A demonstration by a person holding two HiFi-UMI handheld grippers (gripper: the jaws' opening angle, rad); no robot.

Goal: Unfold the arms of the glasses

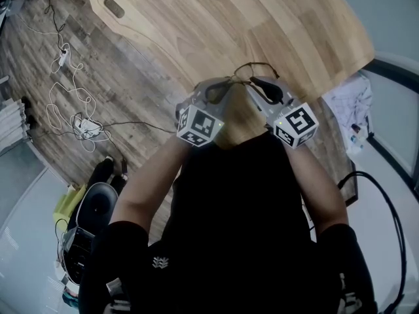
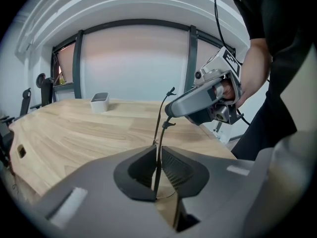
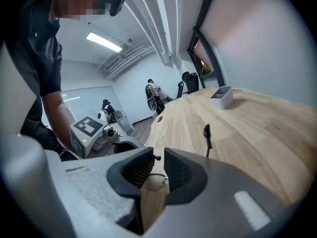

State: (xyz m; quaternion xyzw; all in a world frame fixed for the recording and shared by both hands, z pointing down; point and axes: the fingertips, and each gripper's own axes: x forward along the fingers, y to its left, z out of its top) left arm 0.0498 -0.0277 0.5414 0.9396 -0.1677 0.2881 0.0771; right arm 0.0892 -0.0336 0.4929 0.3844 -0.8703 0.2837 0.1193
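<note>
The left claw [image 2: 158,151] is nipped nearly shut on the thin glasses [image 2: 161,133]. The right claw [image 3: 158,158] pinches the frame, steadying them above the table [image 1: 275,18] so 1 arm can swing out.

1. A wooden table [image 1: 262,18] fills the top, with an oval slot [image 1: 114,7] near its left edge.
2. The left gripper [image 1: 216,89] and right gripper [image 1: 268,90] are close together over the table's near edge, both pointing away from the person.
3. Thin-wire glasses [image 1: 258,63] arch between the two gripper tips; the grip itself is too small to make out.
4. Bare forearms and a black shirt [image 1: 236,208] fill the centre.
5. White cables [image 1: 65,90] and a power strip [image 1: 87,127] lie on the plank floor [image 1: 131,77] at left.
6. A crumpled cloth [image 1: 350,103] lies at right.
</note>
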